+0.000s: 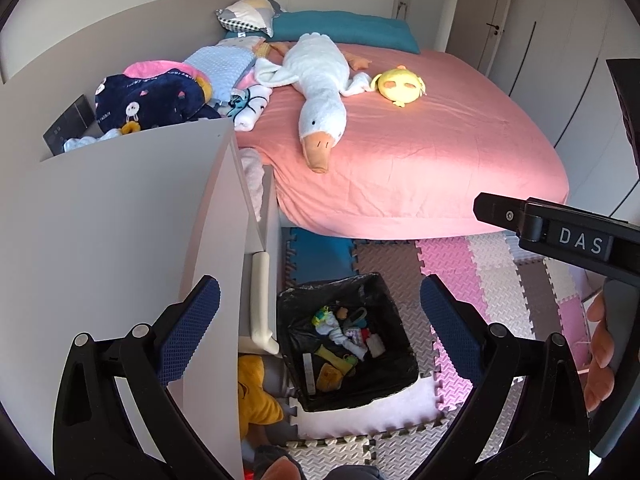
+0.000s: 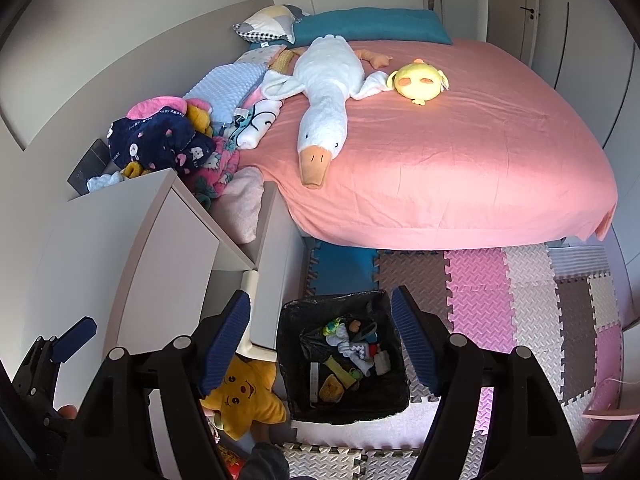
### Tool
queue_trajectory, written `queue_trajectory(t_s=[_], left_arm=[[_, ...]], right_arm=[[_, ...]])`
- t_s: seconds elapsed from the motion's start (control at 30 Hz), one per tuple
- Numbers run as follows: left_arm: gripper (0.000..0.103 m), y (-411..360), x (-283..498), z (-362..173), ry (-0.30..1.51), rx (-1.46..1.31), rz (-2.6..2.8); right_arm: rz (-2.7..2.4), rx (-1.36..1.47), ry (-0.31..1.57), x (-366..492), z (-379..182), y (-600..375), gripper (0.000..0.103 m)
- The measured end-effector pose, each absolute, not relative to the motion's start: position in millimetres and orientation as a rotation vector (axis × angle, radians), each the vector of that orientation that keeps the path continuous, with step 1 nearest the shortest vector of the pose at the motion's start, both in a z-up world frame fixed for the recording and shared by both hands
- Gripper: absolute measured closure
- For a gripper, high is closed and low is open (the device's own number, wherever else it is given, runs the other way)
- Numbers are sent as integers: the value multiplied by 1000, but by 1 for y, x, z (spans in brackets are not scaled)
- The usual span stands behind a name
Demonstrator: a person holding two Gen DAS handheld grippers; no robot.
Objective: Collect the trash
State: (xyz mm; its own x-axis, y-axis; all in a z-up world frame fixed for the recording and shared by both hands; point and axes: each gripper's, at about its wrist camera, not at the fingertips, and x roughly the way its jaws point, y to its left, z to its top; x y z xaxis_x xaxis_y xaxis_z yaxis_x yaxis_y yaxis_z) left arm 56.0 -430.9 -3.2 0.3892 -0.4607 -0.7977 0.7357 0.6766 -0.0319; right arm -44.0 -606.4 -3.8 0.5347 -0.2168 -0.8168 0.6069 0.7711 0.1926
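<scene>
A square bin with a black liner stands on the foam mat at the foot of the bed. It holds mixed trash: a white sock-like cloth, yellow wrappers and small colourful scraps. My left gripper hovers above the bin, its blue pads wide open and nothing between them. My right gripper is also above the bin and the trash, open and empty. One of the left gripper's fingers shows at the lower left of the right wrist view.
A white bedside cabinet stands close on the left of the bin. A yellow star plush lies on the floor beside it. The pink bed carries a goose plush, a chick plush and piled clothes. Foam tiles cover the floor.
</scene>
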Motion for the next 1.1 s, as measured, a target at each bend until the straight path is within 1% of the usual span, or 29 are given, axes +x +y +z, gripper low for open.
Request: queue_trajectory(t_s=[0.77, 1.1], left_arm=[[6, -427, 55, 3, 852, 343, -769], [6, -426, 56, 3, 868, 327, -783]], right_arm=[[-509, 488, 876, -42, -4, -601, 29], [-509, 489, 875, -41, -3, -600, 29]])
